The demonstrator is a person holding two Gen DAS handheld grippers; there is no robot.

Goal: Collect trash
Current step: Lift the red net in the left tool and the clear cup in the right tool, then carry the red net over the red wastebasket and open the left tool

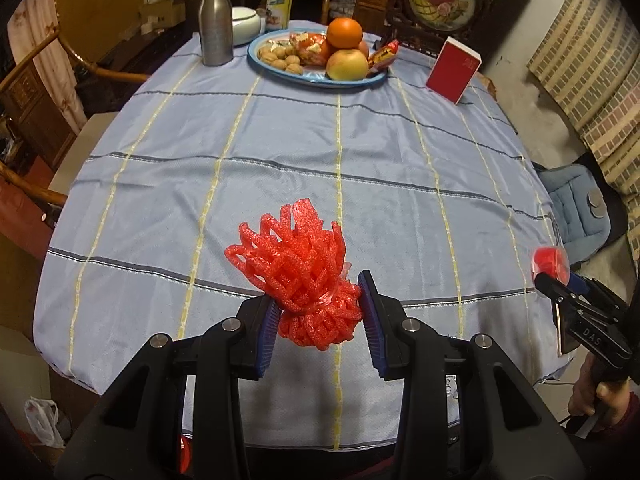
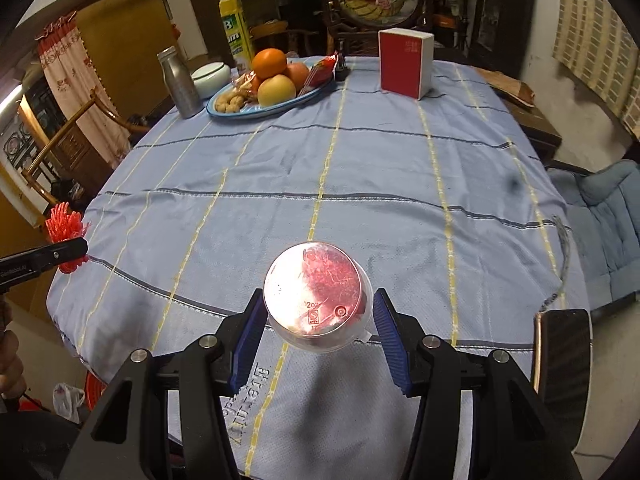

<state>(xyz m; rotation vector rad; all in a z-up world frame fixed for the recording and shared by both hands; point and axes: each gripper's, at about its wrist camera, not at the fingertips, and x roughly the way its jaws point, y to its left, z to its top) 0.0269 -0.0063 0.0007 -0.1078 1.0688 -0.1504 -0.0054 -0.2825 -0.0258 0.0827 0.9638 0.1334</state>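
A bunched red foam fruit net hangs above the near part of the blue striped tablecloth, and my left gripper is shut on its lower end. The same net shows at the far left of the right wrist view. A clear plastic cup with red residue inside is squeezed between the blue pads of my right gripper, bottom toward the camera, held above the cloth. From the left wrist view that cup appears at the table's right edge.
At the far end stand a blue plate of fruit, walnuts and snacks, a metal bottle, a white bowl and a red box. Wooden chairs stand left, a blue cushioned seat right. A plastic bag lies on the floor.
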